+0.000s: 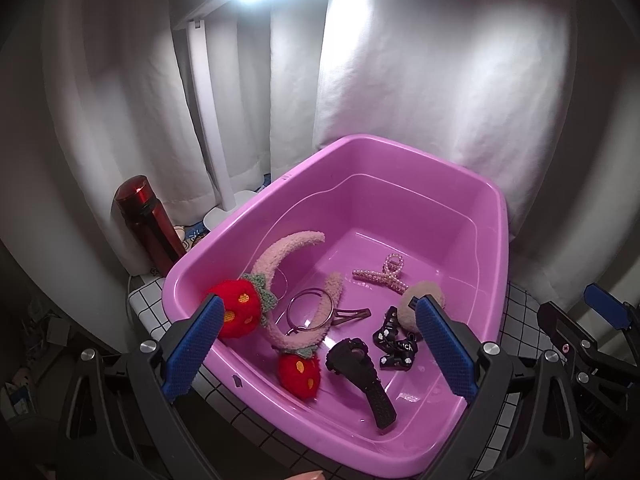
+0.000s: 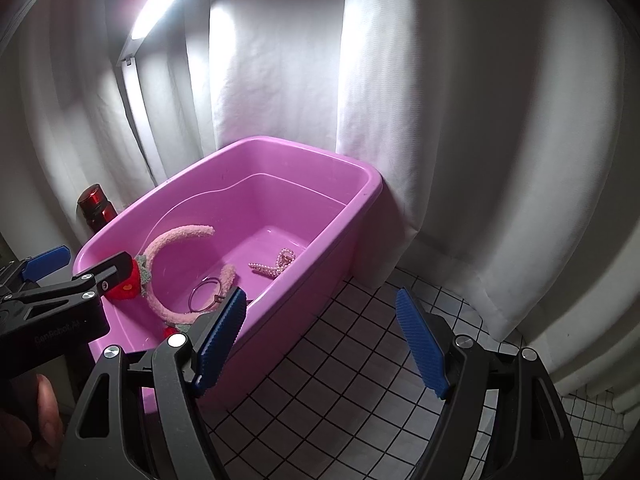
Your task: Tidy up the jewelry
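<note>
A pink plastic tub is sitting on a worktop covered with a white cloth printed in a black grid, backed by white curtains. All the jewelry is lying inside the tub. A fuzzy pink headband with 2 red strawberry pompoms is leaning against the tub's left wall, 1 pompom resting at the rim and the other lower down on the tub floor. A thin metal bangle is lying inside the headband's curve, with a flat snap clip just beside it. Farther back, a pearl hair clip is lying on the floor of the tub. Near the right side, a beige fluffy scrunchie is touching a black printed ribbon tie, and a black claw clip is lying near the front wall.

The left gripper is hovering over the tub's front edge, its blue pads spread wide with nothing between them. The right gripper is hanging beside the tub over the bare worktop, its jaws also standing wide apart and grasping nothing. Each gripper is showing at the edge of the other's view.

A dark red bottle is standing behind the tub's left corner, near the base of a white lamp that is shining overhead
</note>
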Available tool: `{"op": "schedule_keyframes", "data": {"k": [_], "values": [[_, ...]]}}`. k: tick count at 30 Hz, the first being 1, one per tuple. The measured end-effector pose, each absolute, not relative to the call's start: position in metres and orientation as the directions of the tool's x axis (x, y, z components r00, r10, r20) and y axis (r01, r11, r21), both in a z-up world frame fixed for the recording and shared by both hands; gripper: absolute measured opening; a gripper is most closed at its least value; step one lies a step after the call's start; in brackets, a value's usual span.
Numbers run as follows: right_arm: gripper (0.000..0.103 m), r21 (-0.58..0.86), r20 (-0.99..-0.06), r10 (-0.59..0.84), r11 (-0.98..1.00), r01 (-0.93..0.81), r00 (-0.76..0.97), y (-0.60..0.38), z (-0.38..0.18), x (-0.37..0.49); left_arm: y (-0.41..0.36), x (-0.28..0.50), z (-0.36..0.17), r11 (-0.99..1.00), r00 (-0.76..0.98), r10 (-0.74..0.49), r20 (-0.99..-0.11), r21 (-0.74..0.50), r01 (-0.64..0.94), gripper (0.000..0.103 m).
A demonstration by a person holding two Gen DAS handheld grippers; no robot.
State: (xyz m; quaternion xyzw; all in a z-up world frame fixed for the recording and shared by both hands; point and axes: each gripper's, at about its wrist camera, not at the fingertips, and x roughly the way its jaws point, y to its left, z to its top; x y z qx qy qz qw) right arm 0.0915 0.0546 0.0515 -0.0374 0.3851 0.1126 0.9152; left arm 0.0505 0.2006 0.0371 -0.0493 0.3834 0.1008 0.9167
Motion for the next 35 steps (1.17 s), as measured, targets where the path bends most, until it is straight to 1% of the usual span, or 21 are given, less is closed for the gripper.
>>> {"op": "schedule_keyframes", "data": {"k": [12, 25, 28, 35], "values": [[0.074, 0.017, -0.718, 0.181, 0.970, -0.243, 0.672, 0.0528, 0.0517, 0.0888, 0.2010, 0.0491, 0.0346, 0.974, 0.674, 0.144, -0.725, -0.018, -0.228, 0.095], [0.074, 0.016, -0.719, 0.181, 0.970, -0.244, 0.671, 0.0545, 0.0516, 0.0878, 0.2011, 0.0478, 0.0358, 0.975, 0.685, 0.140, -0.715, -0.023, -0.222, 0.095], [0.074, 0.017, -0.719, 0.180, 0.970, -0.243, 0.671, 0.0547, 0.0518, 0.0876, 0.2016, 0.0489, 0.0347, 0.975, 0.673, 0.134, -0.727, -0.025, -0.221, 0.097], [0.074, 0.017, -0.720, 0.180, 0.970, -0.243, 0.670, 0.0546, 0.0514, 0.0868, 0.2054, 0.0493, 0.0325, 0.970, 0.659, 0.143, -0.739, -0.026, -0.240, 0.097]]}}
